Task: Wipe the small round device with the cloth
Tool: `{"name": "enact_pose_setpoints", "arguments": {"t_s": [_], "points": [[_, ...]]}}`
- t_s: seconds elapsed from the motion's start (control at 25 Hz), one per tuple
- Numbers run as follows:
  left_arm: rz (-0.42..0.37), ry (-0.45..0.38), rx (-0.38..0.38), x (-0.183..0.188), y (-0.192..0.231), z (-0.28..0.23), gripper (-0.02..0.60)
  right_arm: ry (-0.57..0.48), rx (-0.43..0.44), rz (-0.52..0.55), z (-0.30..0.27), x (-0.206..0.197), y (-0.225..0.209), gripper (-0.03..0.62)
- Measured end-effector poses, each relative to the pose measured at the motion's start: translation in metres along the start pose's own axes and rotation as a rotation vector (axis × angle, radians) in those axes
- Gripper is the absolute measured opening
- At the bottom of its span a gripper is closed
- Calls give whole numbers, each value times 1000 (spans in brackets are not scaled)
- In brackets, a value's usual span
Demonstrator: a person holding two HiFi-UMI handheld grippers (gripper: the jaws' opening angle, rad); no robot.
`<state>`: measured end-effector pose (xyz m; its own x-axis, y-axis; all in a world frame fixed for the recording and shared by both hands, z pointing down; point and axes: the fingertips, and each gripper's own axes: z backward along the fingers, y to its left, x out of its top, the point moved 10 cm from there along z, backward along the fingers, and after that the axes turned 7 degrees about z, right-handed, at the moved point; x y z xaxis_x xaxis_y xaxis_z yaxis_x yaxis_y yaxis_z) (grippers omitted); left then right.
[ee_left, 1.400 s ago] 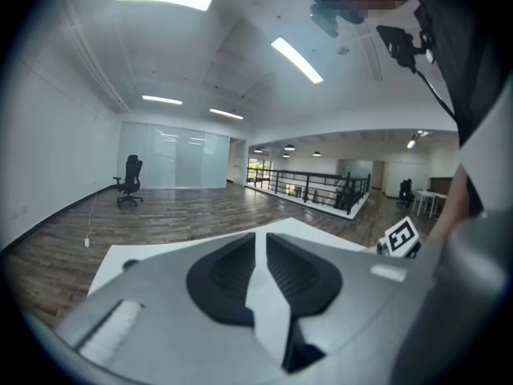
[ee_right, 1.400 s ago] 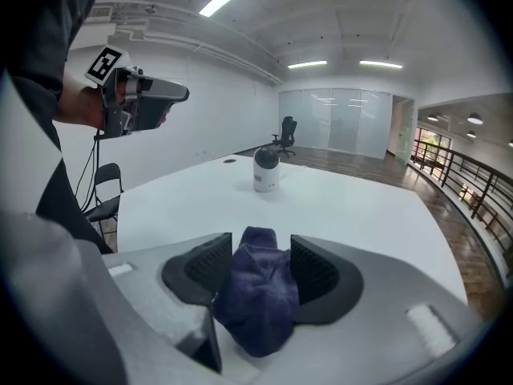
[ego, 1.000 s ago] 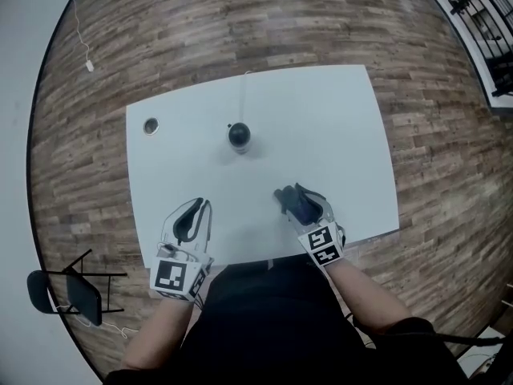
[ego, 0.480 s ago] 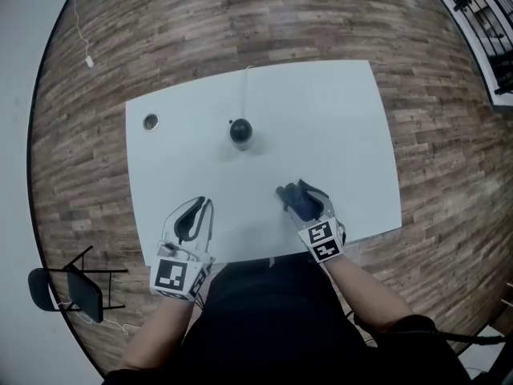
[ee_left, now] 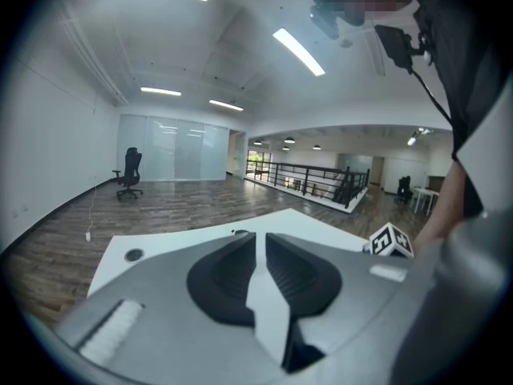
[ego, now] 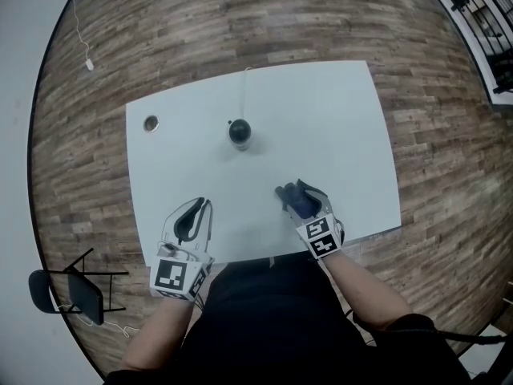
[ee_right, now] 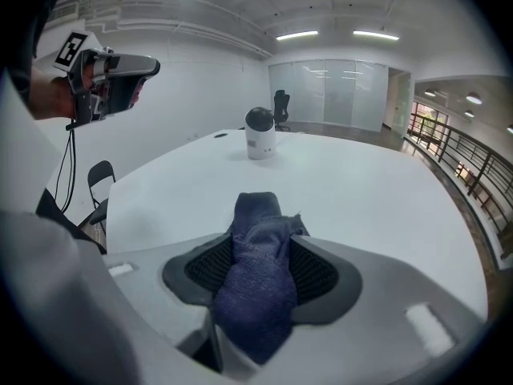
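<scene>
The white rectangular tabletop (ego: pixel 337 119) is being left largely bare, so wide passage is being offered across its far right part. The middle, toward the far edge, is being blocked by the small round white device with a black dome (ego: pixel 240 134), standing upright; a thin pale cable (ego: pixel 244 95) is being run from it to that edge. The far left corner is being marked by a small round grey grommet (ego: pixel 151 123).
</scene>
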<state>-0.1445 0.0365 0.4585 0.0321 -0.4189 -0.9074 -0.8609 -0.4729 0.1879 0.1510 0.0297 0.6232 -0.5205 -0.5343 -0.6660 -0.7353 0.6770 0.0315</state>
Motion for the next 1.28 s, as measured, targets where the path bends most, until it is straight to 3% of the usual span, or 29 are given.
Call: {"name": "enact_pose_setpoints", "arguments": {"t_s": [0.4, 0.92, 1.28], "points": [[14, -35, 31, 3, 0, 5, 38, 21, 20, -32, -5, 1, -5, 138], [17, -97, 103, 9, 6, 15, 37, 62, 35, -91, -9, -3, -21, 103], [20, -139, 137, 15, 14, 12, 37, 25, 6, -80, -7, 13, -33, 97]]}}
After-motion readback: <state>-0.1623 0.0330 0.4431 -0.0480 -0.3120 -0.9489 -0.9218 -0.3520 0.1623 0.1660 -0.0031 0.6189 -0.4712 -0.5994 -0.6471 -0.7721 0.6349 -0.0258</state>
